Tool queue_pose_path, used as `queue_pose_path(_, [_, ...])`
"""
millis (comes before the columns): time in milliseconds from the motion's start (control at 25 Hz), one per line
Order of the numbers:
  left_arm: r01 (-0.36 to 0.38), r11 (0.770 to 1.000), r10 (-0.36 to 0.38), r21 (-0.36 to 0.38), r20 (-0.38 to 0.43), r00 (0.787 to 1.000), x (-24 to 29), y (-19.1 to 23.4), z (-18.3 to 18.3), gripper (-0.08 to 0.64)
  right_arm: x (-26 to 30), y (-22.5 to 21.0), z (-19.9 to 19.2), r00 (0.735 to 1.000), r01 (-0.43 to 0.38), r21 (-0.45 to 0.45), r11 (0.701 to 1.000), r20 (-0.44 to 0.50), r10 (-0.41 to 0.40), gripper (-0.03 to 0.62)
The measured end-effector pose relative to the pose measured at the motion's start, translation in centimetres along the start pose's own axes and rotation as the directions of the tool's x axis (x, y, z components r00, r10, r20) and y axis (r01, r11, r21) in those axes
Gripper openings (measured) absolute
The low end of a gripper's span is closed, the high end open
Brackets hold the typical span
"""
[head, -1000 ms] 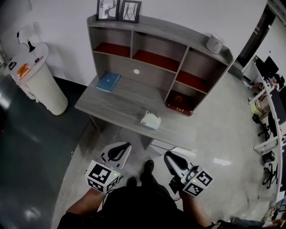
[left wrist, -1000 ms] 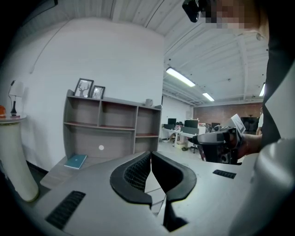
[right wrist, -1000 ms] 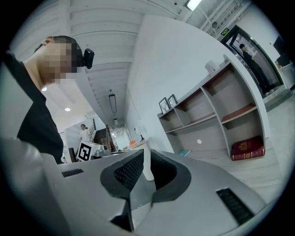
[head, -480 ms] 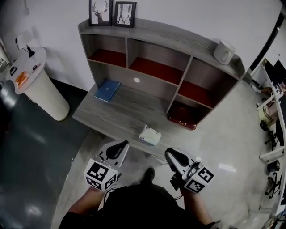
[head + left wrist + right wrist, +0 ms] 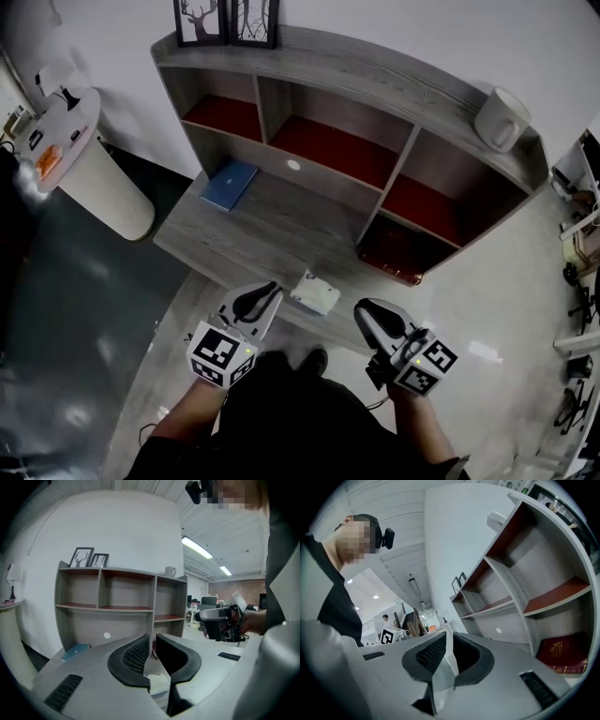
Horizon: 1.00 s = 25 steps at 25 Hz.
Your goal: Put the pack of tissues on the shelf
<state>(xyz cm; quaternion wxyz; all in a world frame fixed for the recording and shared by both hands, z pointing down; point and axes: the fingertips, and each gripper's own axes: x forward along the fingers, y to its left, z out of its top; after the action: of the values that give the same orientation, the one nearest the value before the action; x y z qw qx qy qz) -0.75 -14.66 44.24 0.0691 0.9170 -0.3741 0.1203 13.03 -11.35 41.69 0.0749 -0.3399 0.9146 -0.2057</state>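
Here's the shelf [image 5: 441, 89], grey wood with red-floored compartments, standing along the back of the surface [image 5: 253, 239] against the white wall. Off to the left of it, well apart, a round white stand [image 5: 98, 183] with small items on top.

Down at the front edge, both grippers are held side by side, pointing toward the shelf. The left gripper [image 5: 255, 302] has its fingers [image 5: 133, 656] pressed all but together, just a thin slit, and nothing pinched in them. The right gripper [image 5: 375, 323] is the same: fingers [image 5: 429, 656] drawn close together, empty.

A blue book [image 5: 230, 183] lies flat on the surface at the left, just under the left compartment. A red book [image 5: 394, 264] sits in the bottom right compartment; the right gripper view shows it [image 5: 562, 653] clearly.

And the tissues [image 5: 315, 293]: a pale pack lying on the surface near its front edge, between the two grippers and just beside the left one, touched by neither. In the left gripper view it peeks out low [image 5: 159, 684], beyond the fingers.

Up top, two frames [image 5: 225, 19] stand at the shelf's left end, and a white mug [image 5: 502, 119] at the right end.
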Motion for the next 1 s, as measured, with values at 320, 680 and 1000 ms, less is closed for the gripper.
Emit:
queue_pose_path(320, [0.102,0.995,-0.103,-0.013,-0.072,0.992,3.1,1.6,-3.3,0.135,2.6,-1.8,-0.2,0.999,0.050,0.078,0.996,-0.022,-0.048,0.021])
queue_pose_path(680, [0.193,0.979,-0.201,-0.064,-0.178,0.963,7.3,2.4,-9.4,0.173,4.3,-3.8,-2.8,0.994,0.082,0.126,0.989,-0.087,-0.071,0.021])
queue_pose_path(1000, [0.250,0.966,-0.260,-0.071,-0.296,0.919,10.2,2.2,-15.4,0.200,5.5,-4.8,-5.4,0.991,0.083,0.175,0.981,-0.119,-0.062,0.021])
